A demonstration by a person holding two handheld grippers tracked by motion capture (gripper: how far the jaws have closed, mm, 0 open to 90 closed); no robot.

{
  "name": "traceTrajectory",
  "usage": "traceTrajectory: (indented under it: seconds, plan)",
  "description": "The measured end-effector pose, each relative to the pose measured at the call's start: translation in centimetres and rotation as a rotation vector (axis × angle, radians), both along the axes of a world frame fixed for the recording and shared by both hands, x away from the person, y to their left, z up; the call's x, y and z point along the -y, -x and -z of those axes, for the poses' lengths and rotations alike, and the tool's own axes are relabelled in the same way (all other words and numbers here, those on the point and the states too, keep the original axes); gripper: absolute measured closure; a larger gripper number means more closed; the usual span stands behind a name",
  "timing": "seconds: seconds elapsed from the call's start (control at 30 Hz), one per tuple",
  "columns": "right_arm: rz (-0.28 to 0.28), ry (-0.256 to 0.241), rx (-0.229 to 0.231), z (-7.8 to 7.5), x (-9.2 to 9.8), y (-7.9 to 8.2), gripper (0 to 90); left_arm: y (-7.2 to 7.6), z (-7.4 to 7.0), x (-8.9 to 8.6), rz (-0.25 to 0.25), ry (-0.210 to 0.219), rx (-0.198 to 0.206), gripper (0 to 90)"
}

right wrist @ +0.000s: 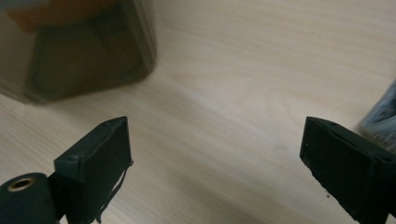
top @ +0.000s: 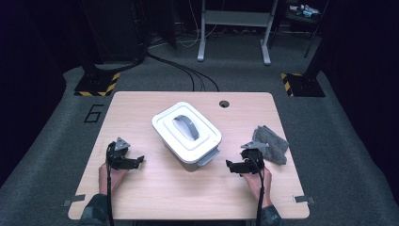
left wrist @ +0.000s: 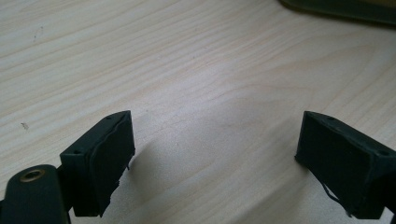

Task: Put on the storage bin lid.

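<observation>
Tongs status: both sets rest low over the table [top: 155, 188], one to each side of a lidded container [top: 187, 132] that sits at the centre of the high view. The container is white on top with a grey handle [top: 187, 125] across its lid, and its body below is grey and translucent. The left tongs [top: 140, 159] lie at lower left of the high view, held in the person's left hand [top: 111, 176], and point toward the container without touching it. In the left gripper view the left tongs [left wrist: 215, 158] stand wide open with bare wood between the jaws and nothing gripped. The right tongs [top: 228, 164] lie at lower right of the high view, held in the right hand [top: 258, 181], near the container's nearest corner but apart from it. In the right gripper view the right tongs [right wrist: 215, 161] are likewise spread wide and hold nothing; the container's corner [right wrist: 79, 46] appears blurred at upper left. A grey cloth [top: 273, 142] lies crumpled just beyond the right tongs, at the right of the table.
</observation>
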State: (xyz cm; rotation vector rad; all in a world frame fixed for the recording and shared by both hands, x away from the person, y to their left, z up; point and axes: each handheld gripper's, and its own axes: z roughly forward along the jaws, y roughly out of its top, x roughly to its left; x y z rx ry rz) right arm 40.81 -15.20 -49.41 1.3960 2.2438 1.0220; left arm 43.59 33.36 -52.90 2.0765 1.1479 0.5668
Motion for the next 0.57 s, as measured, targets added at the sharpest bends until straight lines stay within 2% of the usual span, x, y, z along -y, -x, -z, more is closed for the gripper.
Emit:
traceTrajectory:
  seconds: [0.1, 0.2, 0.23, 0.27, 0.3, 0.4, 0.57]
  plan:
    - [-0.004, 0.021, -0.005, 1.6, -0.2, 0.3, 7.8, 0.0, 0.0, 0.0, 0.0, 0.0, 0.0, 11.1]
    - [0.002, 0.049, 0.009, 2.9, -0.4, 0.6, 6.8, 0.0, 0.0, 0.0, 0.0, 0.0, 0.0, 11.0]
    - [-0.007, 0.061, 0.037, 3.1, -0.4, 0.8, 7.0, 0.0, 0.0, 0.0, 0.002, 0.0, 0.0, 11.1]
    - [-0.001, 0.078, 0.047, 3.3, -0.4, 1.0, 6.9, 0.0, 0.0, 0.0, 0.002, -0.001, 0.0, 11.0]
    - [0.012, 0.075, 0.046, 3.3, -0.6, 1.1, 5.8, 0.0, 0.0, 0.0, -0.001, 0.0, 0.002, 11.0]
    - [-0.004, 0.088, 0.066, 3.5, -0.6, 1.1, 4.6, 0.0, 0.0, 0.0, 0.003, -0.005, 0.002, 11.0]
    - [-0.007, 0.095, 0.066, 3.5, -0.6, 1.0, 2.7, 0.0, 0.0, 0.2, -0.011, -0.005, 0.006, 10.9]
